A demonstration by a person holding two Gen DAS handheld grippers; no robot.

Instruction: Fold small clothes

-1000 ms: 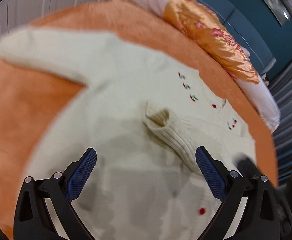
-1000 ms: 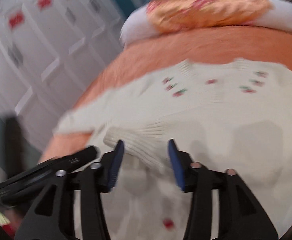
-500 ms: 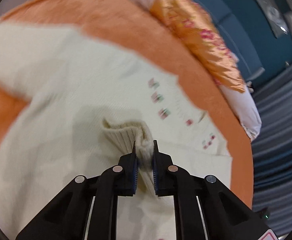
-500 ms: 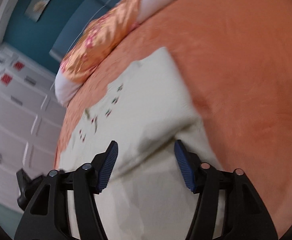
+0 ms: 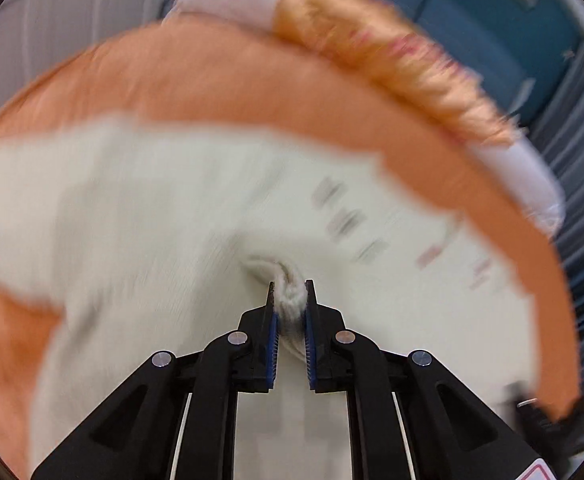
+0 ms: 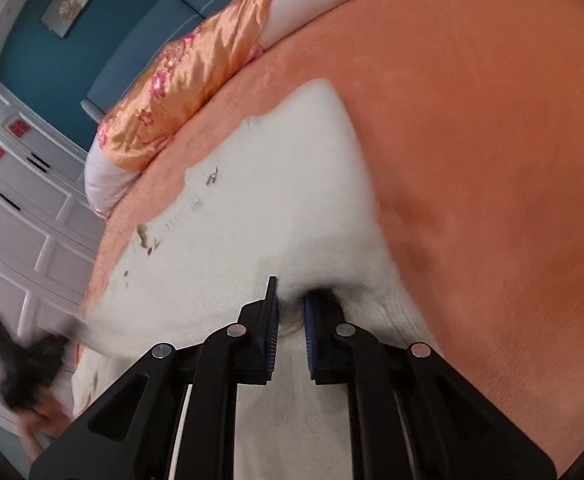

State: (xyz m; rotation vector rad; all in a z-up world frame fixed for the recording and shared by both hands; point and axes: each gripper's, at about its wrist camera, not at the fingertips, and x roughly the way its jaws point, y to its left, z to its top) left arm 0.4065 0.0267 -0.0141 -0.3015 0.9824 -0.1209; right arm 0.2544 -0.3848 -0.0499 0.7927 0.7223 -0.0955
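Observation:
A small cream knit sweater (image 5: 164, 216) with little embroidered marks lies spread on an orange blanket (image 5: 212, 80). My left gripper (image 5: 290, 292) is shut on the sweater's ribbed sleeve cuff (image 5: 290, 300), bunched between the blue pads. In the right wrist view the sweater (image 6: 252, 208) lies across the orange blanket (image 6: 471, 160). My right gripper (image 6: 290, 300) is shut on a fold of the sweater's right edge (image 6: 355, 292). The left view is motion-blurred.
An orange floral satin pillow (image 6: 184, 88) and a white pillow (image 6: 104, 180) lie at the bed's far end, also in the left wrist view (image 5: 391, 64). White cabinets (image 6: 16, 200) stand left. The other gripper shows blurred at the lower left (image 6: 24, 364). A blue wall (image 5: 491, 20) is behind.
The left gripper closed on the sleeve cuff and is now pulling it, blurring the view. The right gripper swung to the sweater's right edge and closed on it.

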